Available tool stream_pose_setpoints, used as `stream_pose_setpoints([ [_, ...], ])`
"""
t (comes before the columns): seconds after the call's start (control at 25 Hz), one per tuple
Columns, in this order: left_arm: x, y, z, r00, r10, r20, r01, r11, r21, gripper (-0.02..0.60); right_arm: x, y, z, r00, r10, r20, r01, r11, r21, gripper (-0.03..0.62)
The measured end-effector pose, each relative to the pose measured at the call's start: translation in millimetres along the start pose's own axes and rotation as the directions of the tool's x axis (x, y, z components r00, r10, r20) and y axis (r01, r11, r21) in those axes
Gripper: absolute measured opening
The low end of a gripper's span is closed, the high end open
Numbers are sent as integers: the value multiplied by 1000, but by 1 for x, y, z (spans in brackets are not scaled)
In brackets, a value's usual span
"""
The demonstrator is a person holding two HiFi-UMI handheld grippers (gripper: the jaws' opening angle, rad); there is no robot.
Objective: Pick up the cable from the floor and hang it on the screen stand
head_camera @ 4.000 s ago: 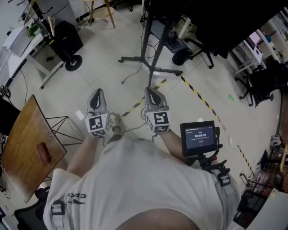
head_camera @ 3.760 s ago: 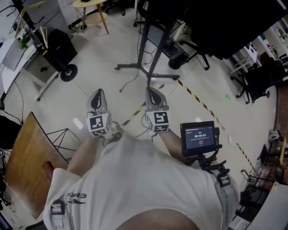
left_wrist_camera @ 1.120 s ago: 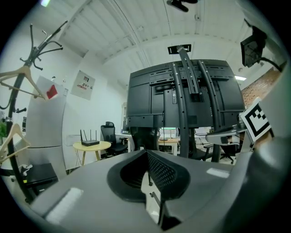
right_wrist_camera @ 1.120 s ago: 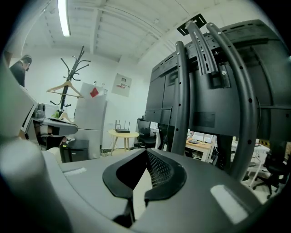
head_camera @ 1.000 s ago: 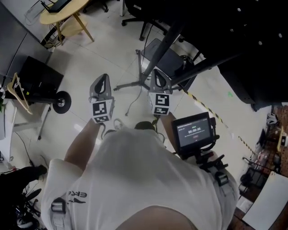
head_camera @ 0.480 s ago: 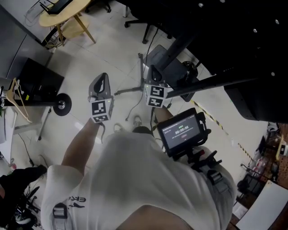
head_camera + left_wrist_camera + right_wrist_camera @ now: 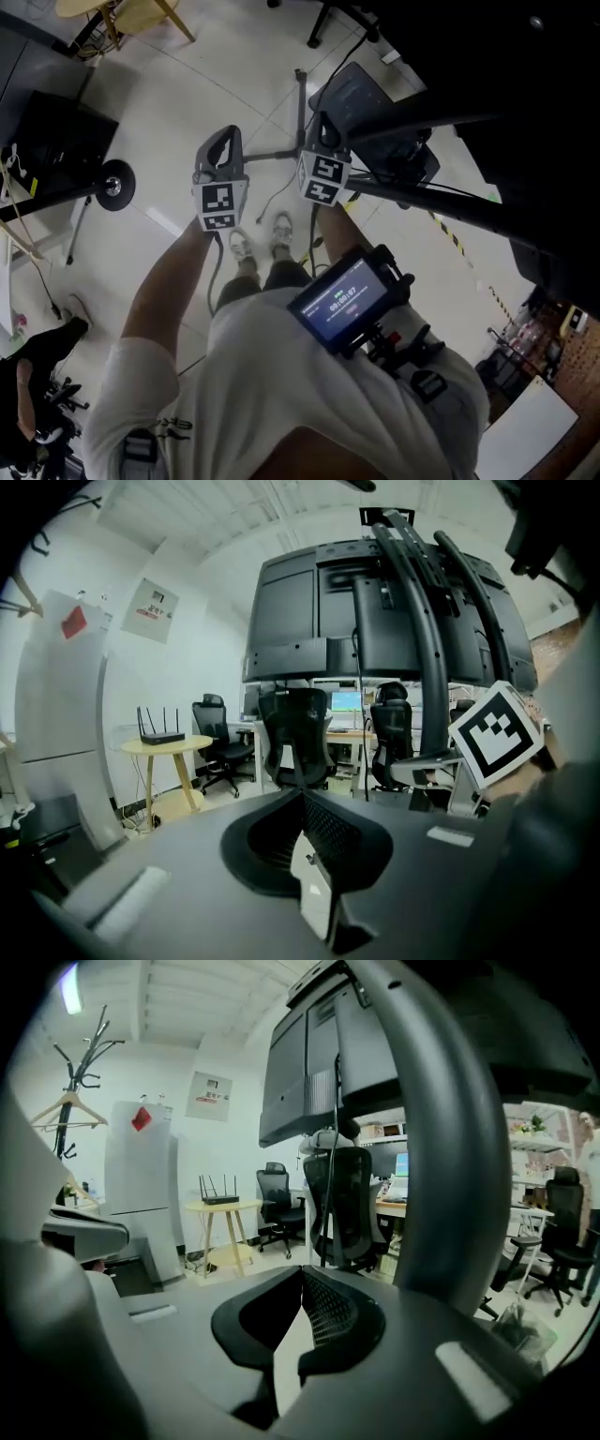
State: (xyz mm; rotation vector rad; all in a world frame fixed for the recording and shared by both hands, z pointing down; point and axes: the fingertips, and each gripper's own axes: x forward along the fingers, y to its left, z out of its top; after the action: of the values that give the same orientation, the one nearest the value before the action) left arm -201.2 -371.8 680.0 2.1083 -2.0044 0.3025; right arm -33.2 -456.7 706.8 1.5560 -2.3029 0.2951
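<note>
A thin dark cable (image 7: 270, 199) lies on the pale floor in the head view, by the legs of the black screen stand (image 7: 300, 103). My left gripper (image 7: 227, 133) is held out over the floor to the left of the cable, shut and empty. My right gripper (image 7: 323, 120) is beside the stand's dark arm, also shut with nothing in it. In the left gripper view the shut jaws (image 7: 302, 794) face the back of the big screen (image 7: 375, 611). In the right gripper view the shut jaws (image 7: 302, 1274) sit close to the stand's curved post (image 7: 441, 1147).
A black wheeled case (image 7: 56, 150) stands at the left, and yellow-black tape (image 7: 450, 239) crosses the floor at the right. A small monitor (image 7: 342, 300) hangs at the person's chest; their shoes (image 7: 242, 246) are below the grippers. Office chairs (image 7: 295, 742) and a round table (image 7: 164, 747) stand beyond.
The head view has swung closer over the stand base. My right gripper has moved up against the stand's arm. Both grippers stay shut and empty.
</note>
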Motion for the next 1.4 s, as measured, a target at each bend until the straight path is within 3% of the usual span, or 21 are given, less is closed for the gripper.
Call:
stream_pose_setpoints([
  [0.36,29,-11,-59,997,-36,-73,33,999,-40,2,50,-1,-51,997,-39,-67,42,999,34,84],
  [0.56,37,-4,-73,996,-41,-82,37,998,-48,2,73,-9,-58,988,-139,-67,145,985,91,190],
  [0.68,35,1,-78,996,-38,-82,33,997,-64,2,83,-19,-57,977,-205,-67,212,968,136,215],
  [1.12,32,22,-86,997,-10,-79,2,995,-102,2,100,-29,-82,960,-237,-150,257,957,134,153],
  [1.4,26,23,-93,997,5,-82,-13,995,-104,2,96,-31,-96,956,-235,-176,253,963,92,35],
])
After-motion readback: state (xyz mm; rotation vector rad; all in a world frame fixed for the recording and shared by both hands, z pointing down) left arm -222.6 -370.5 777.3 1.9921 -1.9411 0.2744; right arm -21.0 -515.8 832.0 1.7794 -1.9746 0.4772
